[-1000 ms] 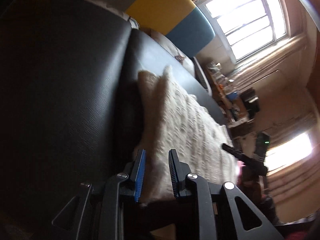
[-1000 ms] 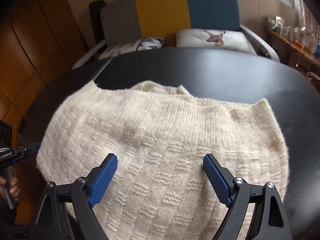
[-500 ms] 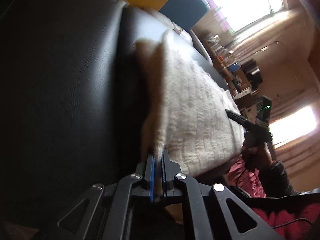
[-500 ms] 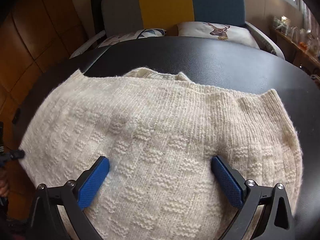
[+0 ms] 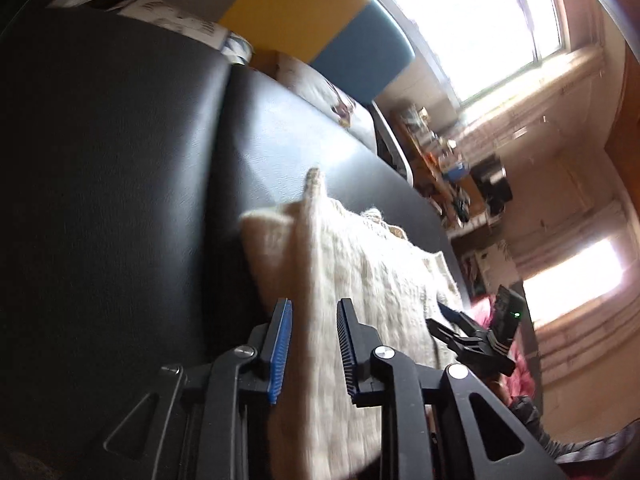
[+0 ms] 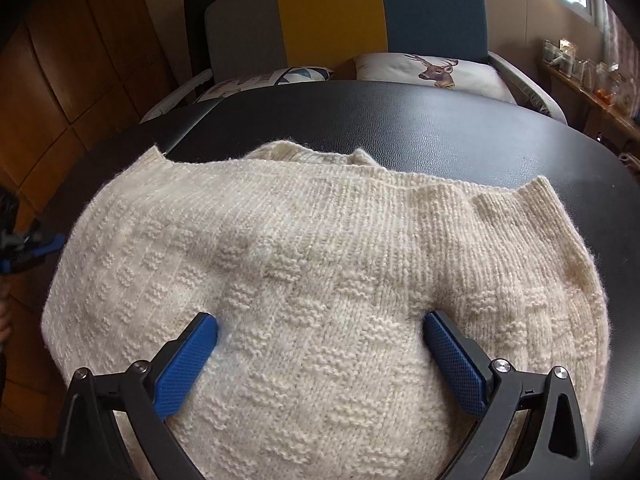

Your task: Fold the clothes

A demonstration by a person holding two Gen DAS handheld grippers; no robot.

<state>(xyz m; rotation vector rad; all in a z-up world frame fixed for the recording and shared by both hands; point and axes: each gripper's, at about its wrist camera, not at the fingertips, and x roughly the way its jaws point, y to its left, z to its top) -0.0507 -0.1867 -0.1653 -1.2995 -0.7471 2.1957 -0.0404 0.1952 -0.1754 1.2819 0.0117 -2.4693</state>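
Black leathery surface (image 6: 440, 132), and right behind it a grey/yellow/teal sofa (image 6: 332, 20) with a deer cushion (image 6: 432, 72) and a patterned pillow (image 6: 260, 80) left of that.

In the right wrist view we see the sweater (image 6: 320, 280) spread on the table (image 6: 400, 128), filling the lower and middle frame. Our right gripper (image 6: 320, 360) sits at the bottom, its fingers (image 6: 188, 360) on the knit to either side of centre. Behind the table, at the top, stands an armchair (image 6: 360, 12) with a deer cushion (image 6: 432, 72) on its seat, upper right, and another cushion (image 6: 264, 80) left of it. The left gripper (image 6: 28, 248) shows at the left edge, beside the sweater's side. A shelf (image 6: 592, 84) runs along the right edge.
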